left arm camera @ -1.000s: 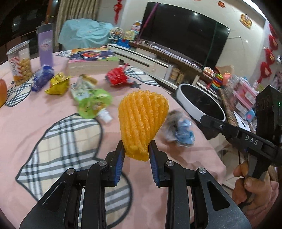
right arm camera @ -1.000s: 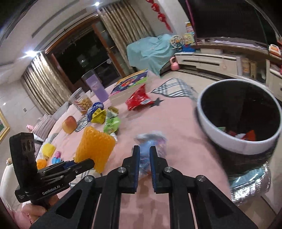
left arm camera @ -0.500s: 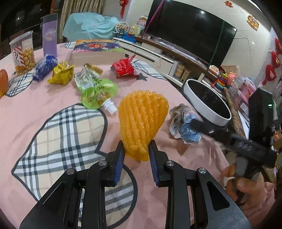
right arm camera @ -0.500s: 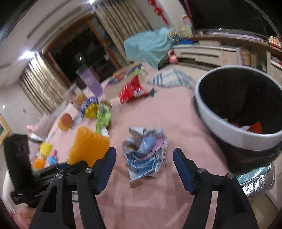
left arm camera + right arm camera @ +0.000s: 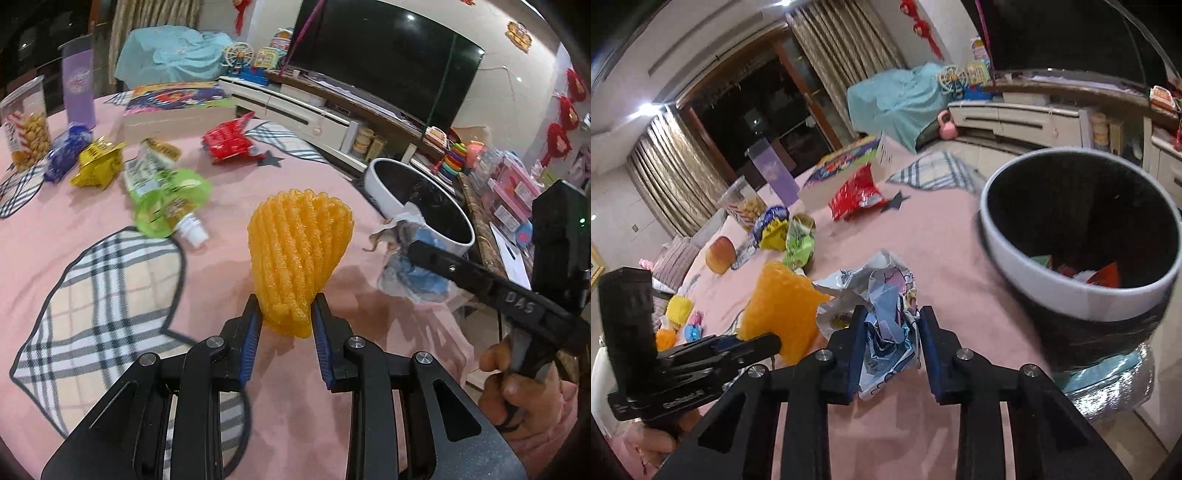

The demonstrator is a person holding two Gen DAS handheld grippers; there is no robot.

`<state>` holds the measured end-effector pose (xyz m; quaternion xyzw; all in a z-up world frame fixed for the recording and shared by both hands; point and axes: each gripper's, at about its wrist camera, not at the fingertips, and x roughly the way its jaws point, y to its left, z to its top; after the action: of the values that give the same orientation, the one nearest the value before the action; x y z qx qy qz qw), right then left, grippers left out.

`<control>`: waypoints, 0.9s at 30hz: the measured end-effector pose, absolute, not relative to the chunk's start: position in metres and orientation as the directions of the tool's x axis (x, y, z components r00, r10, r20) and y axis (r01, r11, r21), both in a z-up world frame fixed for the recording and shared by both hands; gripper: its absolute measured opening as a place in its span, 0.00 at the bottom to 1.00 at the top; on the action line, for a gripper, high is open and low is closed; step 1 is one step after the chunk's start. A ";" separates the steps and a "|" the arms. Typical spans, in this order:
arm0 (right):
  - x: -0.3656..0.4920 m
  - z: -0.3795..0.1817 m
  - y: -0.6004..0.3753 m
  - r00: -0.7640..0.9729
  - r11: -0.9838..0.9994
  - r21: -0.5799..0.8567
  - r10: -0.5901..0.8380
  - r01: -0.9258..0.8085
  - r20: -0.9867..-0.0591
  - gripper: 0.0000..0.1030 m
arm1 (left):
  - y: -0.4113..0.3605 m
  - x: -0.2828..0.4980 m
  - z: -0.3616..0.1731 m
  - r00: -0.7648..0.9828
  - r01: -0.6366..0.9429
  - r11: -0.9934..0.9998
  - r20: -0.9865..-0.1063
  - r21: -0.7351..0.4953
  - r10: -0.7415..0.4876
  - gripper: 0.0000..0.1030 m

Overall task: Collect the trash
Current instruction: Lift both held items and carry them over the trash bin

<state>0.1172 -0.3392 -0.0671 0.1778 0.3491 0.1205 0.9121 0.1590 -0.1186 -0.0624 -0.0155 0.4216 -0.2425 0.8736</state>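
Note:
My left gripper [image 5: 288,317] is shut on the lower end of an orange foam net sleeve [image 5: 299,251], held upright over the pink tablecloth. My right gripper [image 5: 892,317] has a crumpled silver and blue wrapper [image 5: 886,306] between its blue pads; its jaws are closing and both pads touch the wrapper. In the left wrist view that wrapper [image 5: 406,266] sits under the right gripper's fingers [image 5: 436,258], near the table's right edge. A black bin with a white rim [image 5: 1071,291] stands just right of the wrapper, with some trash inside.
Further back on the table lie a green pouch [image 5: 166,203], a red packet [image 5: 229,142], a yellow wrapper [image 5: 98,166] and a blue wrapper [image 5: 62,155]. Behind them are a flat box [image 5: 177,107], a snack jar [image 5: 26,133] and a purple cup [image 5: 79,92].
The right gripper went from shut to wide open, came down around the crumpled wrapper, and has closed in on it. The left gripper kept its hold on the orange foam sleeve.

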 end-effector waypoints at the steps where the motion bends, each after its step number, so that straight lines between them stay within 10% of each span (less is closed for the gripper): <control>1: 0.115 -0.064 -0.344 0.732 0.907 0.410 0.342 -0.094 -0.590 0.28 | -0.123 0.159 -0.061 0.526 0.418 0.879 -0.729 -0.227 -0.438 0.25; 27: 0.095 -0.043 -0.440 0.817 0.900 0.433 0.218 0.042 -0.533 0.28 | -0.226 0.162 -0.032 0.498 0.569 0.807 -0.715 -0.158 -0.491 0.25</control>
<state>0.0950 -0.4397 -0.0434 0.2183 0.2984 0.0474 0.9279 0.1617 -0.2264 -0.0323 0.0490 0.3961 -0.3067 0.8641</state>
